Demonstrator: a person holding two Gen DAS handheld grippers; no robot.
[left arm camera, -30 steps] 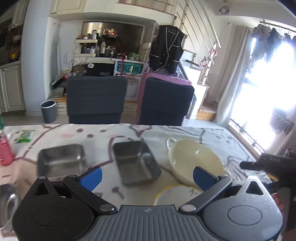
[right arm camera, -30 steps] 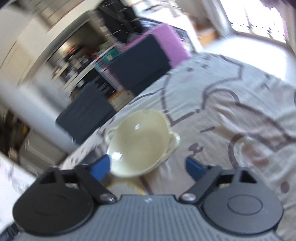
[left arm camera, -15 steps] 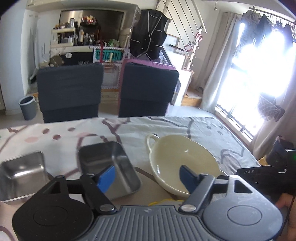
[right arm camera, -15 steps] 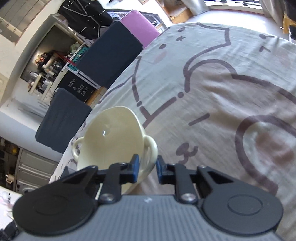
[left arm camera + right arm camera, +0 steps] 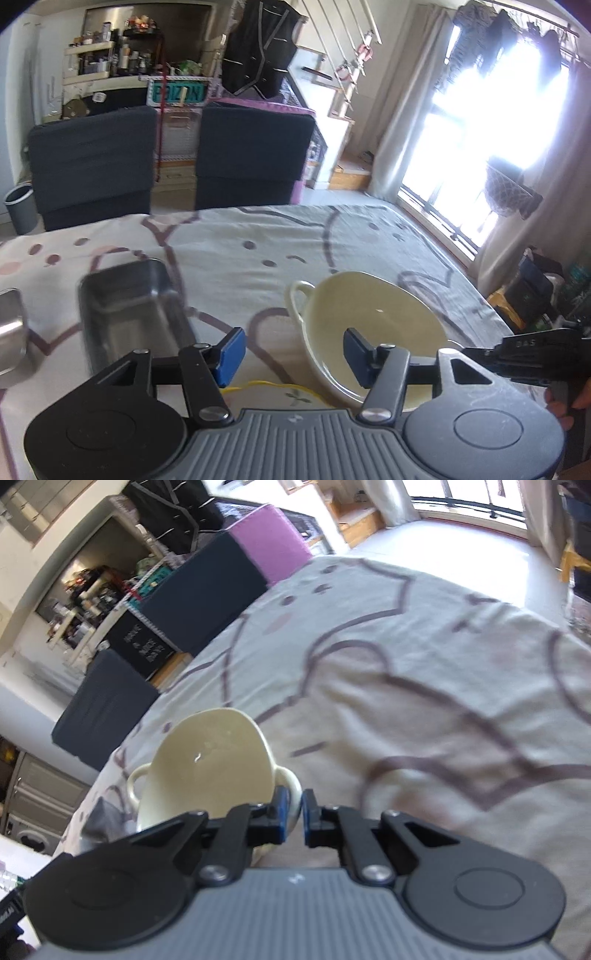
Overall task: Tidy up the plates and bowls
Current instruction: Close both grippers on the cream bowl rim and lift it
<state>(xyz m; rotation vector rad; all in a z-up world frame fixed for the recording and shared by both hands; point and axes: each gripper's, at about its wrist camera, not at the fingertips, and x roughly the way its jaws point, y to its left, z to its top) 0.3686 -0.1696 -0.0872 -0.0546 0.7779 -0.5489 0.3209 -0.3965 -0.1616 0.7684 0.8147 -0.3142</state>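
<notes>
two grippers in view, both at the cream bowl (image 5: 373,325) on the patterned tablecloth (image 5: 280,243). my right gripper (image 5: 292,814) is clenched on the bowl's near loop handle (image 5: 291,786); jaws nearly together, blue pads on either side of the loop, tho the handle's lower part is hidden behind the fingers. bowl looks tipped, its far rim higher, in the right wrist view; can't tell if its base is off the cloth. far handle (image 5: 133,779) shows at the left side of that view.

left gripper (image 5: 293,352) has its jaws closing, not gripping yet: the bowl's near-left rim sits between the blue pads (image 5: 231,354) w/ gaps both sides. bowl's near edge is cut off by the gripper body. a yellow-rimmed plate (image 5: 266,384) peeks out below the bowl, mostly hidden, only a thin arc visible.

left of the bowl, apart from it, a steel rectangular tray (image 5: 133,317) sits on the cloth, blurred. a second steel tray (image 5: 11,325) is cut off at the frame's left edge. right gripper's black body (image 5: 532,354) enters the left wrist view from the right, w/ fingertips of a hand (image 5: 561,406) at the edge, mostly out of frame. two dark chairs (image 5: 255,155) stand behind the table; window glare washes out the right side.
</notes>
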